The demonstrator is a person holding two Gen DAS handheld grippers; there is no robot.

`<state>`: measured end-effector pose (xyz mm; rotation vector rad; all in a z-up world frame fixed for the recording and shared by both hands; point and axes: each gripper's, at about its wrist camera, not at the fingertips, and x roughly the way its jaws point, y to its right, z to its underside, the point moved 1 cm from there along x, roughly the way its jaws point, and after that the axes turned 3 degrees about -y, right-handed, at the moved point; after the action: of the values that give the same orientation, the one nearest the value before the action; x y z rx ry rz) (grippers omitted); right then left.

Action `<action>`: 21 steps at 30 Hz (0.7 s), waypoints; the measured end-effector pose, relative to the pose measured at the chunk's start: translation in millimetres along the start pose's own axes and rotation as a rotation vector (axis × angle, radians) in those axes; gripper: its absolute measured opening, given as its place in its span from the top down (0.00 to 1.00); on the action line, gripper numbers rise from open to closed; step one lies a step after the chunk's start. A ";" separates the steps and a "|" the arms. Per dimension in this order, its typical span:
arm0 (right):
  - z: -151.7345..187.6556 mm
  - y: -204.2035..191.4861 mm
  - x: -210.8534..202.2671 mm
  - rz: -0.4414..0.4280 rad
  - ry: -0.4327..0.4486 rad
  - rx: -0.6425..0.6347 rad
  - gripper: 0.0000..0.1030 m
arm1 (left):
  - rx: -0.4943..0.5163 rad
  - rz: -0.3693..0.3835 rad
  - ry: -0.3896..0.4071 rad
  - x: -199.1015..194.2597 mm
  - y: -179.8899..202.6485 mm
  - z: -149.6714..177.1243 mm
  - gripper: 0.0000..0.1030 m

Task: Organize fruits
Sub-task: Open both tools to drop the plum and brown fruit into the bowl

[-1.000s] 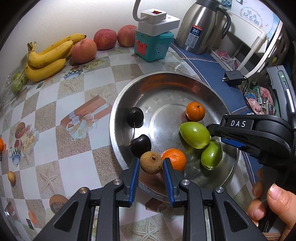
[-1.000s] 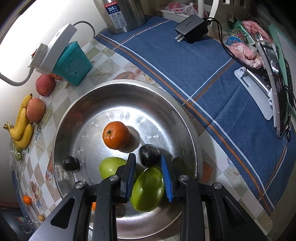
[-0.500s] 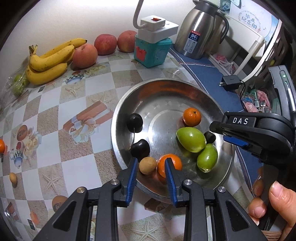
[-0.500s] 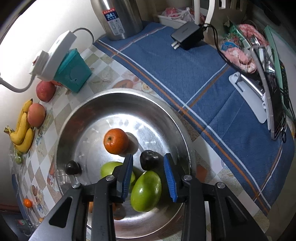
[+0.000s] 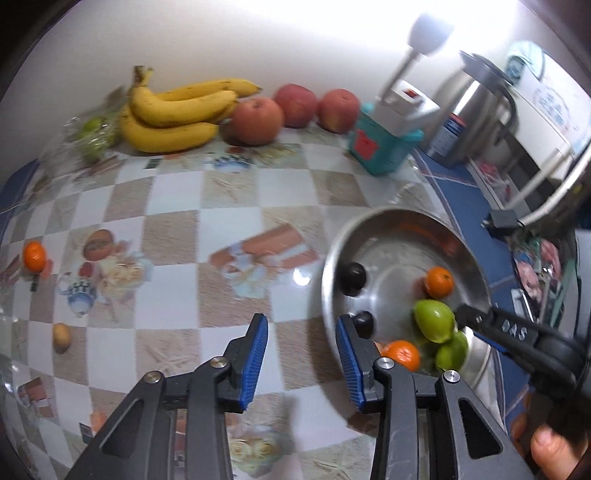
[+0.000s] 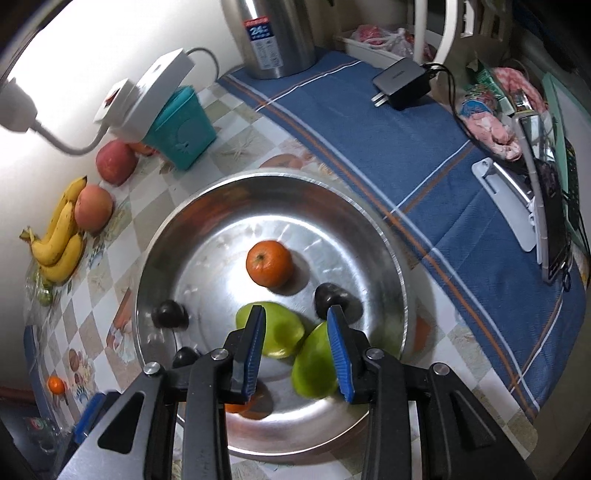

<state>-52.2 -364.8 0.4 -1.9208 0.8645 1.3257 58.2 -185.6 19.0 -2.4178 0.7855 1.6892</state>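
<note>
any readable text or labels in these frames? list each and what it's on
"DAS": white letters on the black right gripper, seen in the left wrist view.
"24": white number on the blue label of the stainless steel thermos jug; the smaller print under it is too small to read.
White wall poster: print blurred, unreadable.
</note>
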 end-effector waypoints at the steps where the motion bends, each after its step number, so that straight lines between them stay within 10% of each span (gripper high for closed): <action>1: 1.7 -2.3 0.7 0.007 -0.003 -0.009 0.66 | -0.018 -0.003 0.000 -0.1 -5.3 -1.0 0.59; 11: 7.1 -18.1 -0.9 0.017 0.006 -0.065 0.66 | -0.130 -0.053 -0.030 3.4 -37.9 -2.4 0.48; 21: 5.9 -26.3 -3.6 0.018 0.030 -0.102 0.41 | -0.187 -0.156 -0.020 3.4 -53.6 -1.5 0.01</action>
<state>-35.1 -344.3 5.8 -2.0200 0.8453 1.3793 84.8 -141.0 5.0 -2.5005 0.4409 1.7945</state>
